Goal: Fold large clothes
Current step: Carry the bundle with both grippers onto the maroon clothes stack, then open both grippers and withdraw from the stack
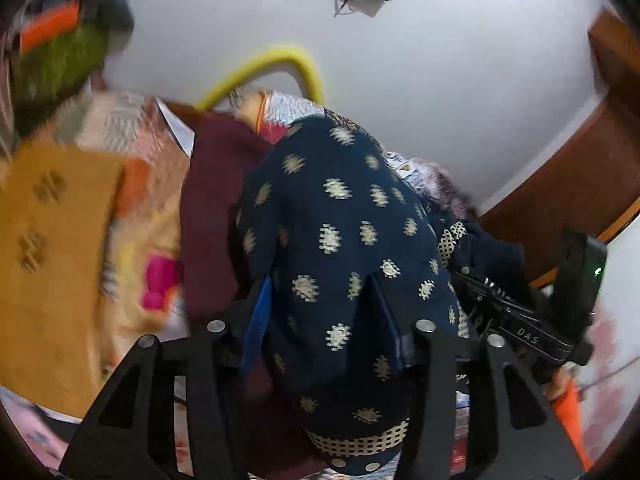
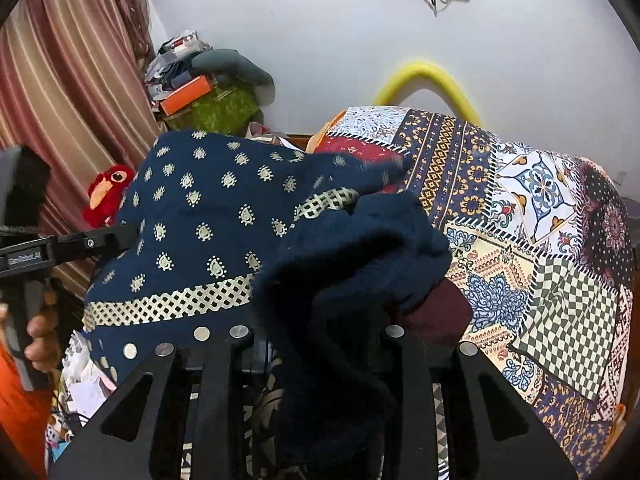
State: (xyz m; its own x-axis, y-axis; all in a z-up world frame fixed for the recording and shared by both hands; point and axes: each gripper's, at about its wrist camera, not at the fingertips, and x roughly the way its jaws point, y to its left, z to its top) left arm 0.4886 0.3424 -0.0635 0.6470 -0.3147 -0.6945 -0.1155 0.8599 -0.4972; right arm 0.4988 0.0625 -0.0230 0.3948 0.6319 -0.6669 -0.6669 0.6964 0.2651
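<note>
**Navy printed garment held up between both grippers over the bed**

The navy garment (image 1: 344, 216) with the pale gold motifs and a lattice-pattern border is lifted up off the bed, bunched and draped rather than flat. In the left wrist view it hangs right over the left gripper (image 1: 320, 312), and the two blue-padded fingers (image 1: 256, 312) sit on either side of a fold of it, so that gripper is pinching the cloth. The lattice trim curls around just below the fingers, close to the camera.

In the right wrist view the same garment (image 2: 200, 216) stretches across from the left side, and a dark bunched-up wad of it piles onto the right gripper (image 2: 320, 340). The fabric covers the fingertips there, so it looks clamped on the cloth, but honestly I can't tell for sure.

A maroon cloth (image 1: 216, 208) sits just beside the navy one, touching it. Under and behind is the patchwork bedspread (image 2: 520, 216), with a yellow curved tube (image 2: 432, 76) against the white wall. Further left there's a red plush bird (image 2: 106, 194), a green bag with an orange box (image 2: 188, 94) on it, and a striped curtain (image 2: 60, 80).
</note>
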